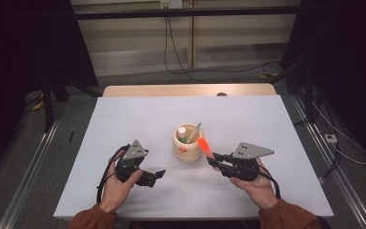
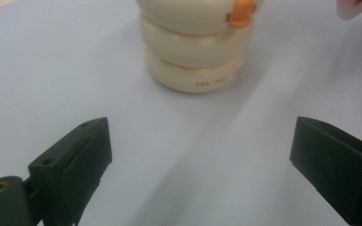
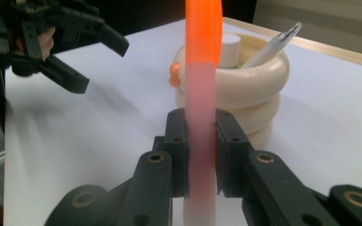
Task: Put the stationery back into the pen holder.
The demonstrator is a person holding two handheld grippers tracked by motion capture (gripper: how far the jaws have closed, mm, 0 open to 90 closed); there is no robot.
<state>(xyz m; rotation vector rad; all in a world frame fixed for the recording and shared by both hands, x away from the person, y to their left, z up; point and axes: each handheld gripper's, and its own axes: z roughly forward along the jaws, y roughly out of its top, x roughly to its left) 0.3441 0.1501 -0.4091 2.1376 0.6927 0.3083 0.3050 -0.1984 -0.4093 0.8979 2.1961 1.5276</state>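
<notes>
**Orange-capped pen heading for the cream holder**

The left gripper (image 1: 159,174) rests low on the white table (image 1: 124,124) at about eight o'clock from the cream ringed holder (image 1: 188,143), jaws spread wide with nothing between them. The holder stands mid-table, already carrying a white-capped marker (image 1: 182,131) and a clear pen (image 1: 193,132).

At its four o'clock, the right gripper (image 3: 201,141) is clamped on the pale barrel of the pen (image 3: 201,94), orange cap up, which stands just beside the holder's rim.

To finish well, I judge the pen should be lifted over the rim, tilted tip-down into the free gap, and released only once inside, without nudging the holder.
</notes>
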